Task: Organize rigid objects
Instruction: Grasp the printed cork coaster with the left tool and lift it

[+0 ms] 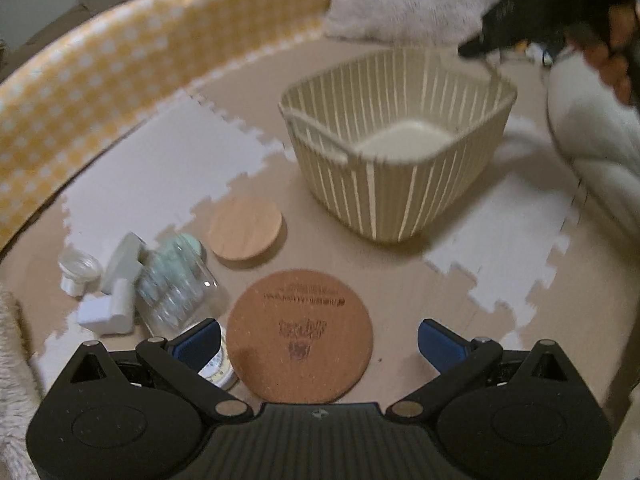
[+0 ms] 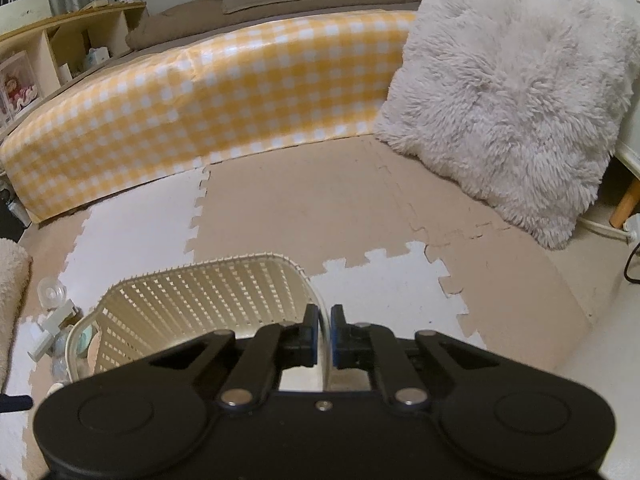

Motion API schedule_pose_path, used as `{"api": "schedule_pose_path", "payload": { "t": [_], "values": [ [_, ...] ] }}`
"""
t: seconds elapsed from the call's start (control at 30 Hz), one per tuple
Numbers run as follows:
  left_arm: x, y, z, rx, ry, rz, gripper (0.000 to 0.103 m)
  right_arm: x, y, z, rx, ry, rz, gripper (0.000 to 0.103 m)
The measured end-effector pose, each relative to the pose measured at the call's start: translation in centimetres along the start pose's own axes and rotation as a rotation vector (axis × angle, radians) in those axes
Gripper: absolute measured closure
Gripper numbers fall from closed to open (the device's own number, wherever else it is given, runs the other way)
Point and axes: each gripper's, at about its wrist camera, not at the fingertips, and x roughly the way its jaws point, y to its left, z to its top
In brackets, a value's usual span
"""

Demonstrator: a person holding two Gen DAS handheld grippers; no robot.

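A cream slatted basket point(image 1: 400, 184) stands on the foam mat, a white object in its bottom. My left gripper point(image 1: 318, 342) is open, low over a round cork coaster point(image 1: 300, 332). A wooden lid point(image 1: 245, 227) lies beyond it. A clear glass jar with a mint piece point(image 1: 176, 280), white plastic parts point(image 1: 116, 292) and a small clear cap point(image 1: 78, 270) lie at the left. My right gripper point(image 2: 323, 330) is shut on the basket's rim point(image 2: 320, 312) at its far right corner; it also shows in the left wrist view point(image 1: 520, 20).
A yellow checked barrier point(image 2: 208, 120) bounds the mat at the back. A fluffy white cushion point(image 2: 508, 96) leans at the back right. A white padded cushion point(image 1: 592, 152) lies right of the basket. A roll of tape point(image 1: 218, 372) sits under my left finger.
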Motion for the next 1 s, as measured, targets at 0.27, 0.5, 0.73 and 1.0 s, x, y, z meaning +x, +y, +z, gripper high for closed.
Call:
{"api": "schedule_pose_path", "payload": {
  "t": [0.27,0.5,0.73,1.0],
  "values": [
    [2.5,0.2,-0.1,0.045,0.048,0.043,0.0,0.1,0.4,0.1,-0.015,0.001,-0.02,0.097],
    [4.1,0.8,0.0,0.042,0.073,0.044,0.0,0.1,0.1,0.3,0.017,0.023,-0.009,0.096],
    [4.8,1.1,0.3,0.004,0.085,0.023,0.0,0.0,0.3,0.3,0.005,0.039,-0.004,0.097],
    [4.8,1.1,0.8,-0.017,0.087,0.024,0.004,0.7,0.7,0.0,-0.039,0.077,-0.02,0.097]
  ]
}}
